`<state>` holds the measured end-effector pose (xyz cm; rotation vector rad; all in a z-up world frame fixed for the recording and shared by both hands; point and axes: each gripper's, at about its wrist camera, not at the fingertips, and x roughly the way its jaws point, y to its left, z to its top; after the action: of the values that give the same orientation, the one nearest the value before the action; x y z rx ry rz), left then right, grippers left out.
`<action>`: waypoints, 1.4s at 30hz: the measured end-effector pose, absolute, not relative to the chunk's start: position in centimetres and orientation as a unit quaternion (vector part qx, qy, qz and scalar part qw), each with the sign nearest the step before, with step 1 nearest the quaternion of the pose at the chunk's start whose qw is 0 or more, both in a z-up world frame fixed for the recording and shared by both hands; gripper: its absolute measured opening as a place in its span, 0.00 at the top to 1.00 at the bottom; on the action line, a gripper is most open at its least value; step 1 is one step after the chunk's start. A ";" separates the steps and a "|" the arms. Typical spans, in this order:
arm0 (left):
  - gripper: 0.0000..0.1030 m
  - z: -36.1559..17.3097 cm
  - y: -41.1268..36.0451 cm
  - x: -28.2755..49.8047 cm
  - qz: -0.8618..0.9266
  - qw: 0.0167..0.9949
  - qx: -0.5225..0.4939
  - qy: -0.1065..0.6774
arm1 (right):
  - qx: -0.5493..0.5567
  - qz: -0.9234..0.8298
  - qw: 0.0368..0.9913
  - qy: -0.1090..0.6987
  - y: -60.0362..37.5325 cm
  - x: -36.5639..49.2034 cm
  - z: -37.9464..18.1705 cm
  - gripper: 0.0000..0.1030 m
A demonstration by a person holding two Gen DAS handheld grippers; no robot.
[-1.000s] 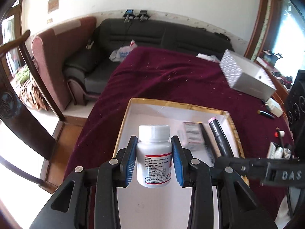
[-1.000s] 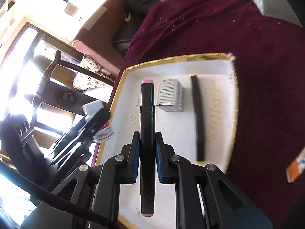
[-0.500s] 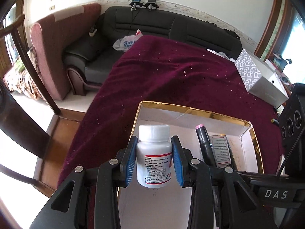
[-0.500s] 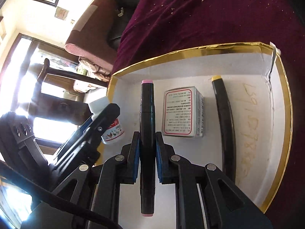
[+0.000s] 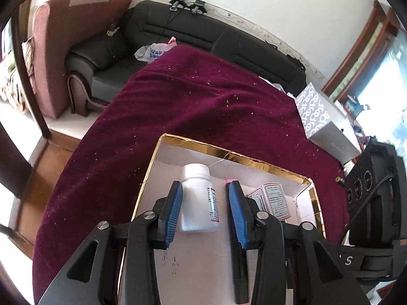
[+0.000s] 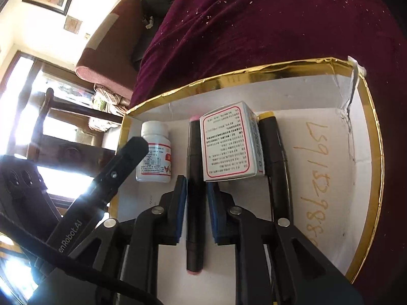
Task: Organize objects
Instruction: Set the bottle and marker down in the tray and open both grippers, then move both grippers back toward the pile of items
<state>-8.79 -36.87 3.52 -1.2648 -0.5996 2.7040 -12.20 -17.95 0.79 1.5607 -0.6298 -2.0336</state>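
Note:
A white box with a gold rim (image 5: 230, 154) (image 6: 254, 75) lies on the maroon cloth. In it lie a white pill bottle (image 5: 199, 200) (image 6: 154, 152), a black pink-tipped marker (image 6: 195, 203), a small medicine carton (image 6: 230, 142) (image 5: 273, 199) and a black yellow-tipped marker (image 6: 276, 162). My left gripper (image 5: 204, 209) is open, its blue pads either side of the bottle lying on the box floor. My right gripper (image 6: 197, 207) is open around the pink-tipped marker, which rests on the box floor.
The maroon-covered table (image 5: 193, 94) stretches ahead. A grey patterned box (image 5: 323, 119) stands at its right side. A black sofa (image 5: 157, 38) and a red armchair (image 5: 61, 48) stand beyond the table. Small items lie at the right edge.
Both grippers lowered into the box and opened. The bottle left the left pads and lies on the box floor. The pink-tipped marker left the right pads and lies beside the carton.

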 end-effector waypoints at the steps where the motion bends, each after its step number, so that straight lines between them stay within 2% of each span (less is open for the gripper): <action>1: 0.65 3.6 -37.1 -8.6 0.886 0.043 -0.413 -0.204 | 0.569 -0.750 0.249 -0.228 -17.8 -12.0 1.1 0.77; 5: 0.65 3.9 -37.3 -6.6 0.892 0.003 -0.405 -0.199 | 0.546 -0.770 0.257 -0.206 -17.4 -11.0 2.6 0.76; 9: 0.65 3.1 -36.7 -4.2 0.887 -0.034 -0.410 -0.212 | 0.521 -0.788 0.262 -0.196 -16.4 -8.8 4.1 0.66; 16: 0.63 3.0 -36.6 0.4 0.885 -0.068 -0.388 -0.246 | 0.503 -0.795 0.273 -0.201 -14.5 -5.3 5.4 0.66; 19: 0.59 3.1 -36.4 1.2 0.886 -0.061 -0.386 -0.250 | 0.499 -0.797 0.272 -0.204 -13.6 -3.9 5.5 0.65; 25: 0.58 5.1 -34.8 2.1 0.892 -0.036 -0.385 -0.233 | 0.472 -0.815 0.267 -0.203 -10.6 -1.0 7.2 0.64; 26: 0.56 5.9 -33.9 2.5 0.897 -0.030 -0.382 -0.221 | 0.465 -0.821 0.263 -0.199 -10.1 -0.5 7.6 0.61; 28: 0.47 7.6 -31.3 3.4 0.909 -0.018 -0.375 -0.181 | 0.448 -0.835 0.254 -0.193 -8.9 0.6 8.5 0.50; 31: 0.40 10.2 -26.4 5.1 0.931 0.003 -0.350 -0.106 | 0.422 -0.856 0.241 -0.179 -6.8 2.7 9.6 0.49; 35: 0.39 12.2 -20.0 6.9 0.948 0.024 -0.318 -0.022 | 0.396 -0.880 0.205 -0.164 -3.7 4.6 10.2 0.46; 42: 0.39 12.9 -13.7 7.2 0.950 0.039 -0.307 0.039 | 0.334 -0.928 0.115 -0.118 2.4 7.8 12.1 0.44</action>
<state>7.21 -13.73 12.93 -0.9427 0.1185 2.9134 7.77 2.39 12.15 0.9795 -0.3453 -2.7193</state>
